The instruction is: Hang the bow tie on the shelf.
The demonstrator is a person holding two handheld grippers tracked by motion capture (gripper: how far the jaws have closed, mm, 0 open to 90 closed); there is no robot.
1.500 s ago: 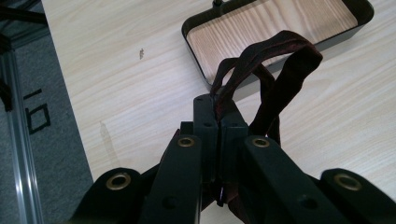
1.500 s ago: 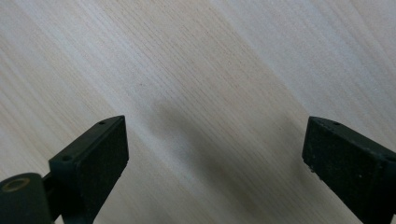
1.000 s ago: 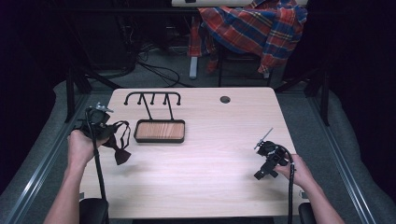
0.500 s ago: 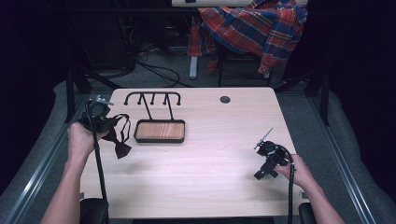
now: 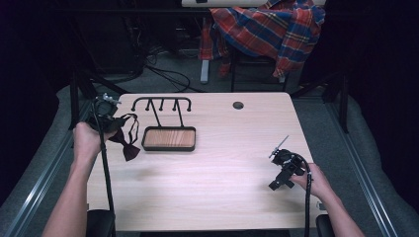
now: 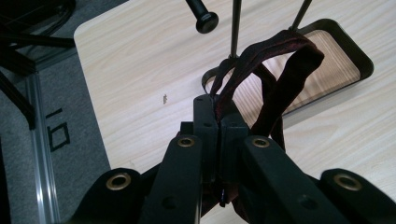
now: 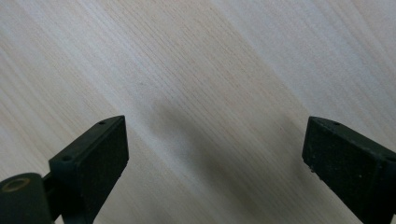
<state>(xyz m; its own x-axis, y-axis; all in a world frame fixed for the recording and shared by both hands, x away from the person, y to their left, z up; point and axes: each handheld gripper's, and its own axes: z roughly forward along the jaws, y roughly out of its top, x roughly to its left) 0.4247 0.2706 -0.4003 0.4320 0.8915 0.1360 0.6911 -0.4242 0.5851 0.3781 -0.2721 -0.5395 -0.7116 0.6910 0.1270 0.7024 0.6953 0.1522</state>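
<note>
Jaws of the left gripper (image 5: 109,118), at the left edge of the high view, are pinched tight on the strap of a dark bow tie (image 5: 129,148) that dangles just left of the wooden tray (image 5: 168,138) and its hook stand (image 5: 160,102). At lower right, the right gripper (image 5: 281,173) has its jaws spread wide over bare table (image 5: 222,197), holding nothing.

surface: light wooden table (image 5: 207,197) | on it: black-rimmed wooden tray (image 5: 168,138) with hook rack (image 5: 161,103)

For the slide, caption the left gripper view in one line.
Left gripper shut on the dark red bow tie's strap, held up beside the black rack and its wooden tray.
</note>
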